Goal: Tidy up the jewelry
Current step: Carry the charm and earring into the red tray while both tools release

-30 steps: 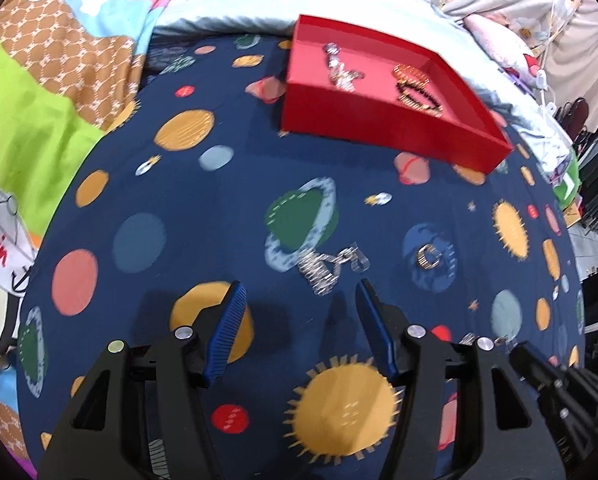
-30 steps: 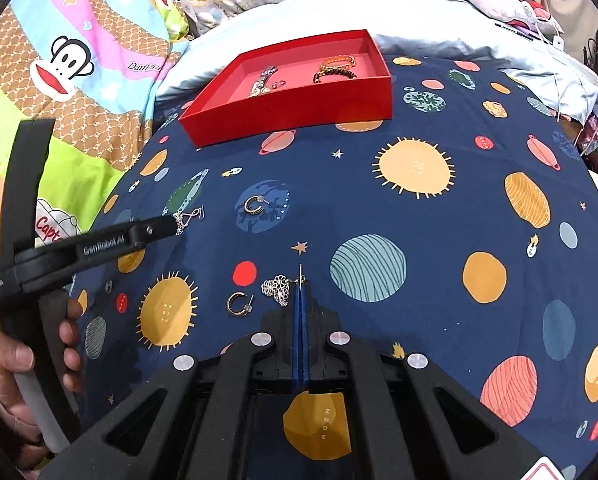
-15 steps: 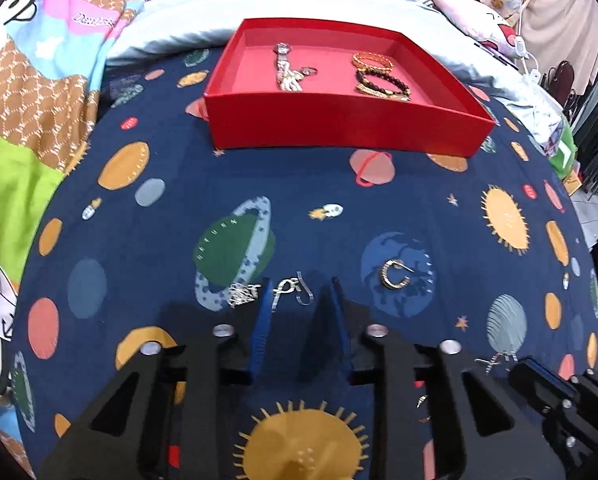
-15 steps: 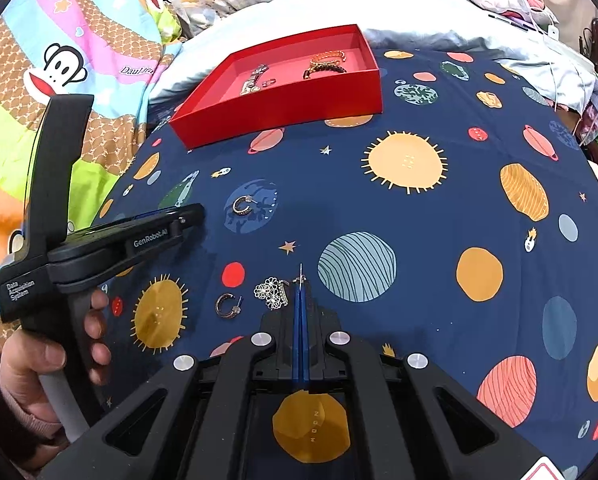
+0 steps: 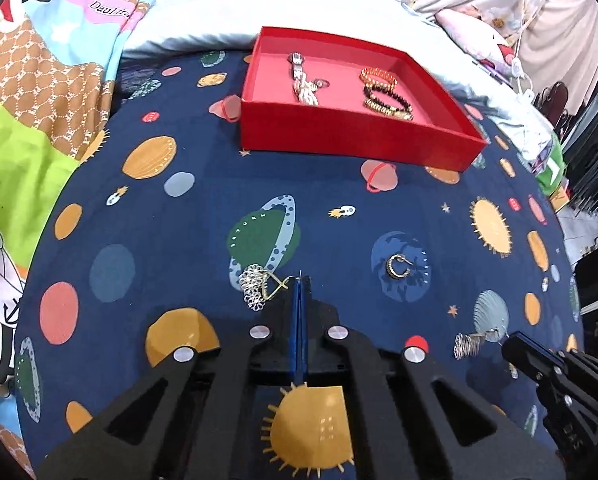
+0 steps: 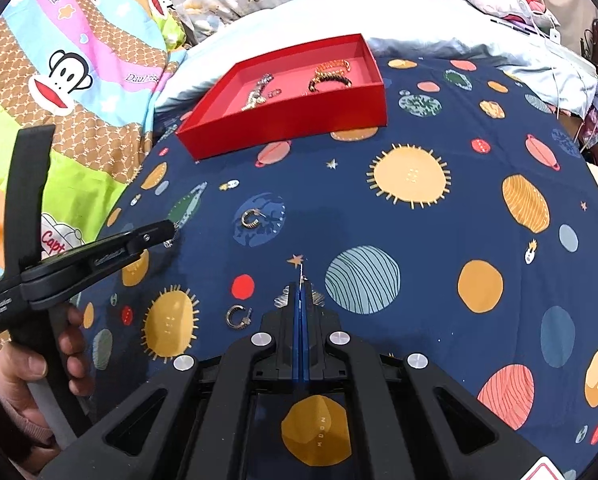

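Red tray (image 5: 351, 136) sits at the far side of the navy planet-print bedsheet (image 5: 139, 208); shallow, square-cornered, matte card walls. Inside: silver chain piece (image 5: 304, 84) left, beaded bracelets (image 5: 383, 94) right.

Left gripper (image 5: 300, 280): blue pads pressed flat together, pinching the thin gold hook of a silver chain-mesh earring (image 5: 255, 286), which hangs just left of the tips. Small C-shaped hoop (image 5: 397, 267) lies loose to the right, well apart.

Right gripper (image 6: 301, 285): closed; a silvery mesh earring (image 6: 283, 299) shows on both sides of the tips, grip uncertain. Second hoop (image 6: 238, 316) lies just left. Person's hand (image 6: 31, 368) grips the left tool's handle.
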`<state>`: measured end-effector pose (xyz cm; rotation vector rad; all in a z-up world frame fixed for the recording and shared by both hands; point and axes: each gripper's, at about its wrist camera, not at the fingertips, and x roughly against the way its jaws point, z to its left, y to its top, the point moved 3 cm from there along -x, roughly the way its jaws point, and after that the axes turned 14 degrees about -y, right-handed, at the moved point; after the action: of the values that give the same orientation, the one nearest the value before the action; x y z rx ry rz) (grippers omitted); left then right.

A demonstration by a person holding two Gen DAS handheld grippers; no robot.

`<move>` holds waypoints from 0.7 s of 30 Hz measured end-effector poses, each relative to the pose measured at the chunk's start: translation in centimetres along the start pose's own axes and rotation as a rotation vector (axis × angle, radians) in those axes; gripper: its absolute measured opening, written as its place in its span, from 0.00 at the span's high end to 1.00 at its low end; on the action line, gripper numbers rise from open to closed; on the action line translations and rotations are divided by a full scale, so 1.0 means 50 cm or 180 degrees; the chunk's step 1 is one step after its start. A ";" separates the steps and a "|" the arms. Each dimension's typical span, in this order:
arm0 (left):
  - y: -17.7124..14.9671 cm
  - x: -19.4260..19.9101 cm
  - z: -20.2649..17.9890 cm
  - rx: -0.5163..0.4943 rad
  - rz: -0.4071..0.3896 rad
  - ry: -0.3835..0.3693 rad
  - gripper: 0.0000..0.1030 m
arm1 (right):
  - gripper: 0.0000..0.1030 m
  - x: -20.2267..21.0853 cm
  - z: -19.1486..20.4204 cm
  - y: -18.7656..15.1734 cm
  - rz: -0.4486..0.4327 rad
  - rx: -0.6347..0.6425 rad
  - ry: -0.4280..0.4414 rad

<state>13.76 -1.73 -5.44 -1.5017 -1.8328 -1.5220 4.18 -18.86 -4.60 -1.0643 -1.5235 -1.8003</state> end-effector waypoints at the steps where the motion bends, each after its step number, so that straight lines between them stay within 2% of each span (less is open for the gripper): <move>1: 0.000 0.007 0.000 0.0015 -0.0010 -0.0017 1.00 | 1.00 0.005 0.002 0.003 -0.0020 0.0004 0.0010; 13: 0.041 0.106 -0.008 0.0105 -0.0217 -0.0231 1.00 | 1.00 0.092 0.018 0.070 -0.0369 0.0061 0.0141; 21: 0.100 0.142 -0.038 -0.0032 -0.0353 -0.0306 1.00 | 1.00 0.126 0.010 0.138 -0.0602 0.0098 0.0104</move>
<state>14.54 -0.40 3.33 -1.5258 -1.9962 -1.5348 6.51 -19.27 4.44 -0.8974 -1.6746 -1.9028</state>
